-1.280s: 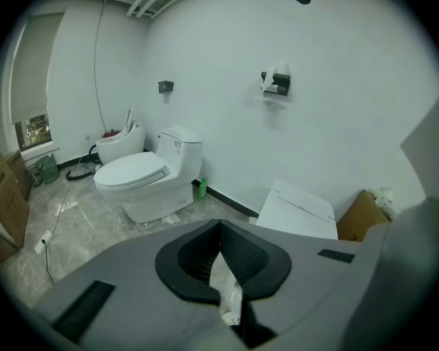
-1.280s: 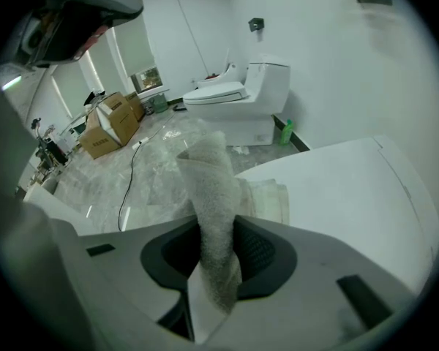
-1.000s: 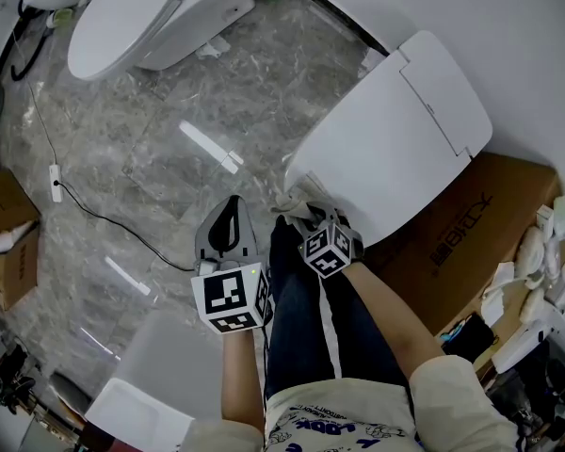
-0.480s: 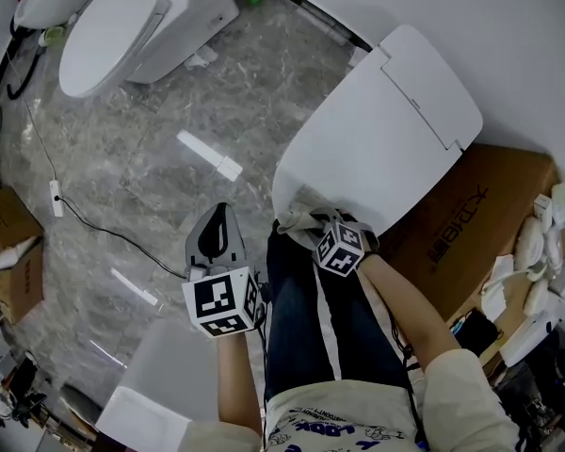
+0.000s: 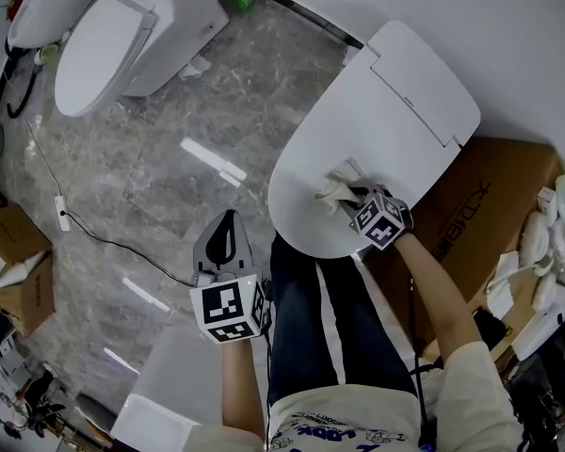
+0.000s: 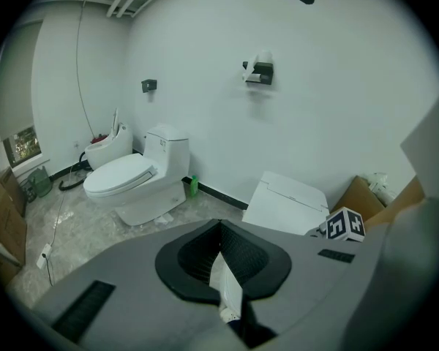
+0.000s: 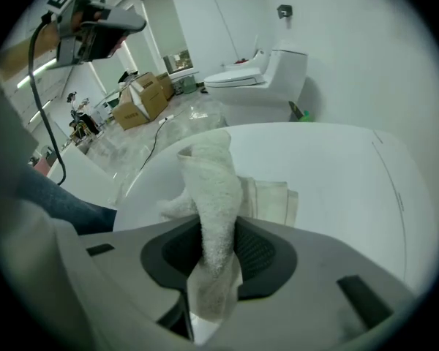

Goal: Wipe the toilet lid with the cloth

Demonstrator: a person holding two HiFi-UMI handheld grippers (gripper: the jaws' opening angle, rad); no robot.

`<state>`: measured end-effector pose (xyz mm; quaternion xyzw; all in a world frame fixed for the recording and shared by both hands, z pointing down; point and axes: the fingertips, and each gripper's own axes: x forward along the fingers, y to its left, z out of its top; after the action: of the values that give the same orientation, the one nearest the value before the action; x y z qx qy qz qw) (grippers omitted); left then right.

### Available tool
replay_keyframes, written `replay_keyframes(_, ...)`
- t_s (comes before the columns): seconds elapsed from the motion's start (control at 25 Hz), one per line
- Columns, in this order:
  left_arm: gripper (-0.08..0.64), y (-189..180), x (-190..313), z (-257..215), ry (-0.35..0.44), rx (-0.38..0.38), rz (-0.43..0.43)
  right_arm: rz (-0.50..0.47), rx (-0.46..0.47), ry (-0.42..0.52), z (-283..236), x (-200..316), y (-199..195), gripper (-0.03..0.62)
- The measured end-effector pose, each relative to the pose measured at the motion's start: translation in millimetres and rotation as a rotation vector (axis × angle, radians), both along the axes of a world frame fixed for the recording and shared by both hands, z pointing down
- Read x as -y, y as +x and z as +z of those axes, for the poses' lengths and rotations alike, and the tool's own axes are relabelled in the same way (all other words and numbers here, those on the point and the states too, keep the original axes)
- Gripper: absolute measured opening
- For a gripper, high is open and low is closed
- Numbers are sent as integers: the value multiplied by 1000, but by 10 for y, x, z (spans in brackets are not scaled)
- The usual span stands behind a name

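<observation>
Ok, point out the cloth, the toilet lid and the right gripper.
cloth (image 5: pixel 338 184): head view, its bunched part on the lid.
toilet lid (image 5: pixel 395 102): head view, bare white top.
right gripper (image 7: pixel 218 241): right gripper view, between the jaws shut on the cloth.

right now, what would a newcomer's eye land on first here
Most likely the big white toilet lid, closed, at the upper right of the head view, with the right gripper shut on a pale cloth that lies on its near part. After that, the left gripper, empty, above the grey veined floor, and a second toilet at upper left.
</observation>
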<state>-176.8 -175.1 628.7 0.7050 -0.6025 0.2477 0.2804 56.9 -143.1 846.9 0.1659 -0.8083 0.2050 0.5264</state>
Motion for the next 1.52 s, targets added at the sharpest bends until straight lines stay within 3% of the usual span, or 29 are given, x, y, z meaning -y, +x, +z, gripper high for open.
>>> replay_keyframes(0.56,3,411,186,111,-14,-2,73,271,-32,54,2,933,1130,106)
replay_keyframes(0.8,3,557,167,210,-37,-6,97,448,-42,74,-8,1144,1587,107)
replay_keyframes(1.08,3,656,194,240,-37,-7,126,689,-50,90,-22,1138,2128,107)
replay_keyframes(1.52,3,746,143,252,-37,-11,145,891,-92,130,-22,830,2524,107)
